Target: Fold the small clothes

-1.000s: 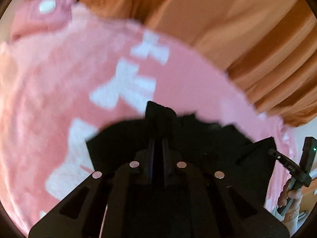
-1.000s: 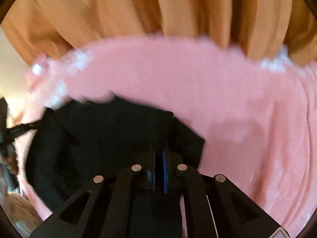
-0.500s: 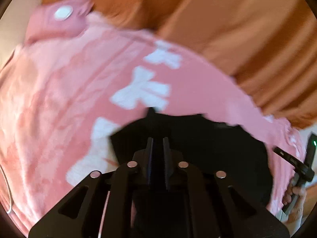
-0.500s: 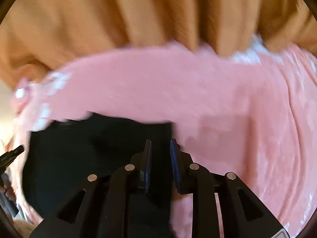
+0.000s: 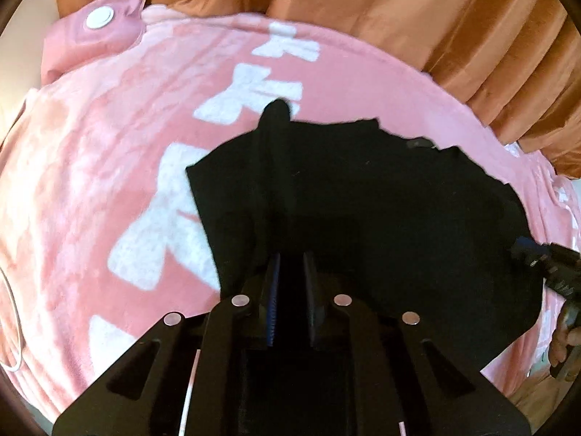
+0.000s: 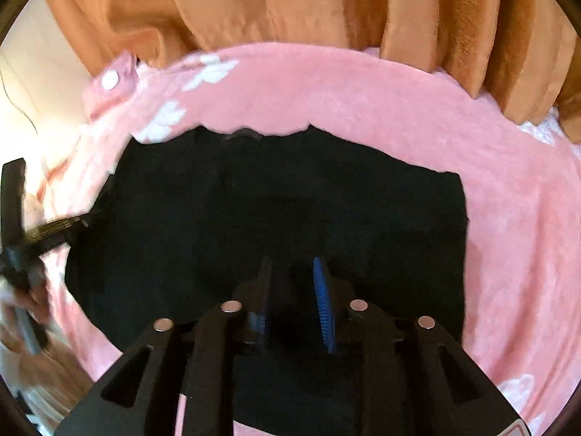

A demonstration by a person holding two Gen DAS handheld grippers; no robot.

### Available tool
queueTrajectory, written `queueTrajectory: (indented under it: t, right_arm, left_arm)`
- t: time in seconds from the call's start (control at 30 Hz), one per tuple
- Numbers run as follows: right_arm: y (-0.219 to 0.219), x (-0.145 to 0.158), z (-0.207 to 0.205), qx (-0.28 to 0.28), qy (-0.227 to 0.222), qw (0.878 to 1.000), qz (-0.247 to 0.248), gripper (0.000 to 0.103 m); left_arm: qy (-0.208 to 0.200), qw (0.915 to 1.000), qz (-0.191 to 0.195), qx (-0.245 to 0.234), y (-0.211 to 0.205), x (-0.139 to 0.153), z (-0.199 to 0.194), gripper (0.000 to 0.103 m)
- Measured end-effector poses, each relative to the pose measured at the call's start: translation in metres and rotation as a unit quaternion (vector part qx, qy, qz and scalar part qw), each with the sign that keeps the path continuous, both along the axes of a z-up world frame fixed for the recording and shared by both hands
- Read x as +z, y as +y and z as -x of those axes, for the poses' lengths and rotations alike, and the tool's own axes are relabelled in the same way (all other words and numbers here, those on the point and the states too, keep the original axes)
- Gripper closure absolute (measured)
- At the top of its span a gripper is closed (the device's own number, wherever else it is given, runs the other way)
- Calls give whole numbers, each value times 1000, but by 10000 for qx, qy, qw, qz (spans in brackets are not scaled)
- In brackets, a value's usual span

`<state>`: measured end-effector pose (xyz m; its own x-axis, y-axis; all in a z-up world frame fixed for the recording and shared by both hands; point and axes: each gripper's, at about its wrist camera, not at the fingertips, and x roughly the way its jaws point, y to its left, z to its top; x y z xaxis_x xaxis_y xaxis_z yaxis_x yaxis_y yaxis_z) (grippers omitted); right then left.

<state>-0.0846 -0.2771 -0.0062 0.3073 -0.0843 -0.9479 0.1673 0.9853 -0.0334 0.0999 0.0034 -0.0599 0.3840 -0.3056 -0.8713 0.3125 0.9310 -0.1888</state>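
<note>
So the black garment (image 5: 363, 218) is lying spread out on the pink blanket (image 5: 90, 181), roughly in the middle of it, with the orange curtain (image 5: 435, 18) hanging behind the blanket's far edge. There's a pink pillow (image 5: 94, 32) with a white button at the blanket's far left corner.

Left gripper (image 5: 290, 279): jaws sit with a narrow gap, dark cloth right between and under them, and a ridge of fabric runs from the tips up to a peak at the garment's far edge. Honestly can't tell if it's pinching that ridge or just parked over it. Right gripper (image 6: 294, 290): jaws clearly spread apart, hovering over the near part of the garment, gripping nothing as far as I can see.

Handling-wise, my guess is this thing is light, floppy and thin, so it'll sag and bunch the second you lift it. I'd grab at corners or along a hem, both grippers at once, so the fold stays straight.

View differences: the left wrist camera shows that raised ridge and the white bow prints (image 5: 170, 225) on the blanket. The right wrist camera shows the garment's straight right edge and a small tag-like bit (image 6: 243, 134) at its far edge.
</note>
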Motion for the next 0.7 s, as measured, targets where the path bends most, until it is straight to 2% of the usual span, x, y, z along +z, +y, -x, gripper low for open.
queueTrajectory:
  t: [0.03, 0.1, 0.17, 0.2, 0.23, 0.27, 0.33, 0.43, 0.47, 0.5, 0.53, 0.57, 0.6, 0.67, 0.7]
  right_arm:
    - [-7, -7, 3, -32, 27, 9999, -144, 77]
    - [-22, 4, 9, -272, -51, 9985, -462, 79]
    - [-39, 23, 23, -614, -362, 9961, -515, 71]
    - [-51, 31, 33, -803, -455, 9948, -440, 62]
    - [-58, 34, 41, -904, -504, 9937, -440, 55]
    - [-65, 35, 53, -1013, -546, 9920, -513, 54]
    - [-72, 25, 71, -1129, -438, 9895, -785, 49]
    - [-64, 2, 100, -1290, -121, 9817, -1398, 49]
    - [-61, -7, 107, -1324, -72, 9781, -1605, 49]
    - [-56, -8, 113, -1316, -111, 9786, -1577, 49]
    - [-51, -7, 112, -1250, -155, 9821, -1399, 52]
    - [-43, -4, 110, -1164, -155, 9848, -1281, 59]
    - [-39, 1, 105, -1039, -260, 9860, -1280, 98]
    - [-40, 17, 103, -1038, -522, 9852, -1260, 100]
    - [-44, 28, 110, -1168, -644, 9862, -978, 100]
  left_arm:
    - [-14, 10000, -20, -37, 2, -2, 1, 89]
    - [-54, 10000, -33, -36, 4, 2, 3, 90]
    - [-71, 9996, 250, 125, 20, 12, 5, 90]
    - [-40, 9992, 368, 180, 27, 15, 6, 86]
    - [-11, 9985, 491, 249, 37, 17, 9, 74]
    - [-18, 9983, 502, 281, 41, 17, 12, 62]
    - [51, 9983, 486, 318, 49, 13, 24, 54]
    - [577, 9954, 723, 258, 51, -8, 46, 52]
    - [547, 9950, 792, 279, 52, -11, 54, 52]
    - [364, 9964, 713, 275, 51, -9, 61, 53]
    - [294, 9981, 514, 173, 46, -7, 64, 60]
    - [223, 9986, 455, 164, 45, -5, 65, 83]
    - [254, 9978, 583, 188, 46, -3, 62, 94]
    - [399, 9964, 694, 273, 52, -1, 58, 94]
    - [464, 9962, 659, 326, 56, -2, 59, 95]
